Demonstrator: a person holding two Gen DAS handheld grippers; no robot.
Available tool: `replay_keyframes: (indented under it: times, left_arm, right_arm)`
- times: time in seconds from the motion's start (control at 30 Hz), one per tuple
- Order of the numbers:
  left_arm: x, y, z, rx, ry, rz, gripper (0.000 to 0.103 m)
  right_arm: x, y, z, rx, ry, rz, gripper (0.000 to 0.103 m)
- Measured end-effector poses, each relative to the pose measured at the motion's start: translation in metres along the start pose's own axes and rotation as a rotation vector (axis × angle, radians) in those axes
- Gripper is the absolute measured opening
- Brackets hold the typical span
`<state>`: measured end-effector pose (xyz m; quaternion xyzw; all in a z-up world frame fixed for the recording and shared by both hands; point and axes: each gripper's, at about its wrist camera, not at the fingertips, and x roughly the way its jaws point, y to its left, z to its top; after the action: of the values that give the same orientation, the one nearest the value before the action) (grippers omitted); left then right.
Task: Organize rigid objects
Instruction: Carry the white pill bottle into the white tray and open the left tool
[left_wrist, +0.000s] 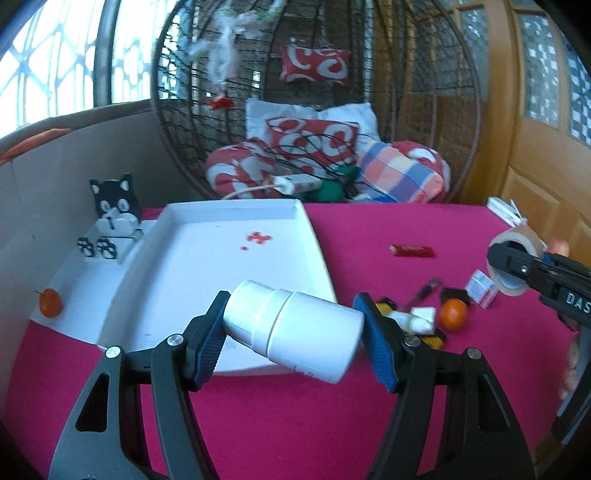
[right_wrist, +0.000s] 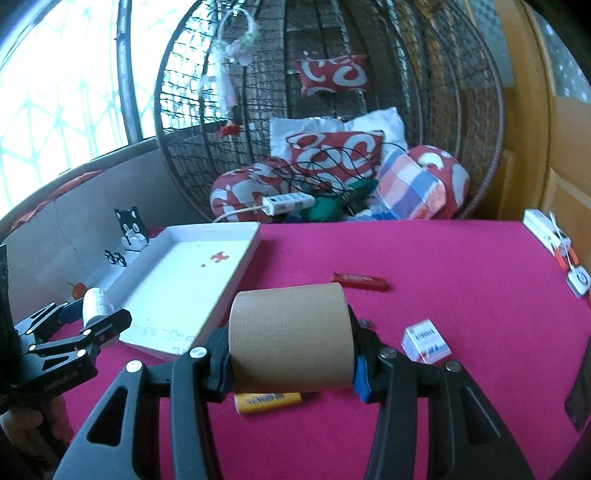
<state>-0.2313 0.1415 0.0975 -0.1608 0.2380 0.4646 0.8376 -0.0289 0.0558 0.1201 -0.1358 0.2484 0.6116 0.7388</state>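
My left gripper (left_wrist: 291, 332) is shut on a white plastic bottle (left_wrist: 295, 328), held tilted above the near edge of the white tray (left_wrist: 207, 258); the bottle also shows in the right wrist view (right_wrist: 93, 303). My right gripper (right_wrist: 291, 354) is shut on a roll of brown tape (right_wrist: 291, 338), held above the pink table, right of the tray (right_wrist: 184, 273). The roll also shows at the right of the left wrist view (left_wrist: 515, 258). Loose on the cloth lie a red bar (right_wrist: 360, 281), a small white box (right_wrist: 426, 341) and a yellow tube (right_wrist: 267, 401).
A small orange fruit (left_wrist: 452, 314), a pen (left_wrist: 424, 291) and small packets lie right of the tray. Another orange fruit (left_wrist: 50, 302) and a black-and-white cat figure (left_wrist: 114, 210) sit on white paper to the left. A hanging wicker chair with cushions (right_wrist: 332, 155) stands behind the table.
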Motion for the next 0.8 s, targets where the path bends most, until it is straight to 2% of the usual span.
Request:
replay_keyframes:
  times: [0.23, 0.4, 0.6, 0.7, 0.8]
  left_arm:
    - [0.002, 0.032, 0.010, -0.034, -0.021, 0.091, 0.068]
    - [0.016, 0.052, 0.022, -0.053, -0.013, 0.128, 0.068]
    - [0.066, 0.097, 0.034, -0.170, 0.084, 0.089, 0.068]
    - [0.090, 0.113, 0.031, -0.212, 0.126, 0.123, 0.068]
    - [0.107, 0.118, 0.024, -0.201, 0.165, 0.159, 0.068]
  right_arm:
    - [0.009, 0.025, 0.016, -0.042, -0.016, 0.043, 0.048]
    - [0.029, 0.043, 0.029, -0.058, 0.015, 0.090, 0.049]
    - [0.081, 0.068, 0.033, -0.070, 0.125, 0.143, 0.049]
    - [0.111, 0.085, 0.024, -0.104, 0.183, 0.139, 0.049]
    - [0.139, 0.102, 0.015, -0.142, 0.230, 0.129, 0.049]
